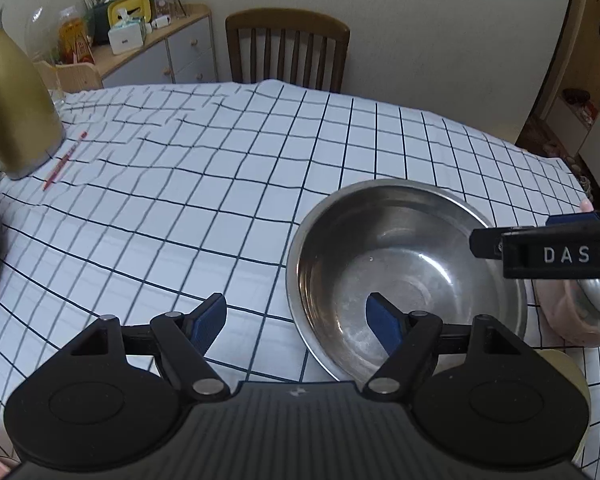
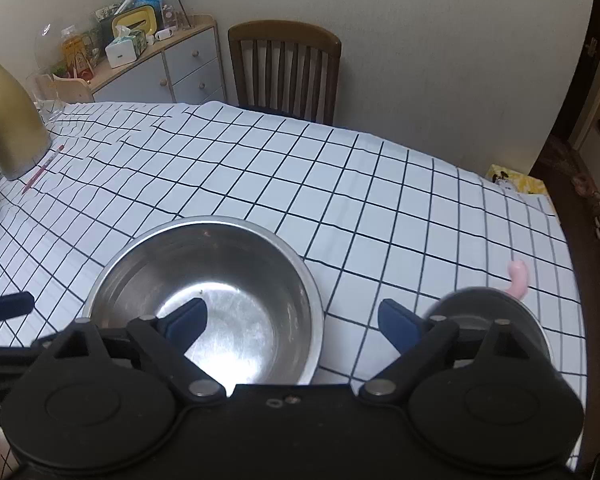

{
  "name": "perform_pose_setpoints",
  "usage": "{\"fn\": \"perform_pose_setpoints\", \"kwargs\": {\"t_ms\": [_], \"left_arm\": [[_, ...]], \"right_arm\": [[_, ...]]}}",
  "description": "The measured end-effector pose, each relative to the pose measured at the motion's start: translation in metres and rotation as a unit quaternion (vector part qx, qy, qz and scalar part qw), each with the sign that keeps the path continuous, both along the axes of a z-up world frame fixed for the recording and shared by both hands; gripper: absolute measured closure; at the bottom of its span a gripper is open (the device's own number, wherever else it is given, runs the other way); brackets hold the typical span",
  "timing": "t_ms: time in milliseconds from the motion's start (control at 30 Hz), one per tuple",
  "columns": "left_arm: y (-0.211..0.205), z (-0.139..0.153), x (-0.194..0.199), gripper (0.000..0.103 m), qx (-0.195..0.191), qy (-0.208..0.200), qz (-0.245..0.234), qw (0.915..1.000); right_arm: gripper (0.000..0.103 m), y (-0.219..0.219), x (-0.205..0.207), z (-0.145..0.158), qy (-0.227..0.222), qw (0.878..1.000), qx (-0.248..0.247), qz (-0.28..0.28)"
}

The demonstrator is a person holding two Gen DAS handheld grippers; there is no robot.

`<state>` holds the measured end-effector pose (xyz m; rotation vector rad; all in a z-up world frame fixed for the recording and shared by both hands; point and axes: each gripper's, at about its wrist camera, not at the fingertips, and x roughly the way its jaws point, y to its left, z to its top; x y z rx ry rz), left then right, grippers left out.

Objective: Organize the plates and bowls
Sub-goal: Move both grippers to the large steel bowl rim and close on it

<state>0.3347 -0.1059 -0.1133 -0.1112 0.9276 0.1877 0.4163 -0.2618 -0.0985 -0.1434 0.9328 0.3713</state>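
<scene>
A large steel bowl [image 1: 404,276] sits empty on the checked tablecloth and also shows in the right wrist view [image 2: 208,296]. My left gripper [image 1: 296,326] is open above the bowl's near left rim; its right finger hangs over the bowl, its left finger over the cloth. My right gripper [image 2: 292,328] is open and empty above the bowl's right rim; it enters the left wrist view [image 1: 540,248] from the right. A smaller steel bowl [image 2: 484,316] rests in a pink dish [image 2: 518,278] on the right, partly hidden by my right finger; it also shows in the left wrist view [image 1: 598,296].
A gold thermos jug [image 1: 16,112] and a red pen [image 1: 64,160] lie at the far left. A wooden chair [image 1: 288,52] stands behind the table, a cluttered cabinet [image 1: 156,44] beside it. A yellow box [image 2: 516,180] sits at the far right edge.
</scene>
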Motion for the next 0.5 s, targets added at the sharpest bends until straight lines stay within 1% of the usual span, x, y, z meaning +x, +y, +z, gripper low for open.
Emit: {"fn": "perform_pose_setpoints", "kwargs": {"t_ms": [67, 167, 267, 333, 400, 467, 500], "left_arm": [[0.000, -0.006, 0.005, 0.026, -0.001, 0.007, 0.003, 1.0000], [0.001, -0.015, 0.011, 0.027, -0.005, 0.015, 0.007, 0.9998], [0.002, -0.023, 0.017, 0.027, -0.007, 0.026, 0.009, 0.9996], [0.004, -0.027, 0.020, 0.028, -0.013, 0.029, 0.012, 0.9994], [0.005, -0.028, 0.021, 0.033, -0.021, 0.030, 0.009, 0.9993], [0.005, -0.030, 0.023, 0.044, -0.024, 0.036, 0.004, 0.9991], [0.005, -0.031, 0.023, 0.046, -0.025, 0.037, 0.003, 0.9990]], "right_arm": [[0.014, 0.003, 0.008, -0.006, 0.005, 1.000, -0.008, 0.006], [0.022, 0.007, 0.021, -0.014, 0.015, 1.000, -0.020, 0.008], [0.024, 0.010, 0.031, -0.023, 0.028, 0.999, -0.024, 0.004], [0.030, 0.011, 0.036, -0.029, 0.039, 0.999, -0.029, 0.007], [0.038, 0.012, 0.038, -0.034, 0.041, 0.998, -0.035, 0.011], [0.045, 0.011, 0.039, -0.037, 0.044, 0.998, -0.039, 0.014], [0.045, 0.011, 0.040, -0.038, 0.045, 0.998, -0.039, 0.014]]}}
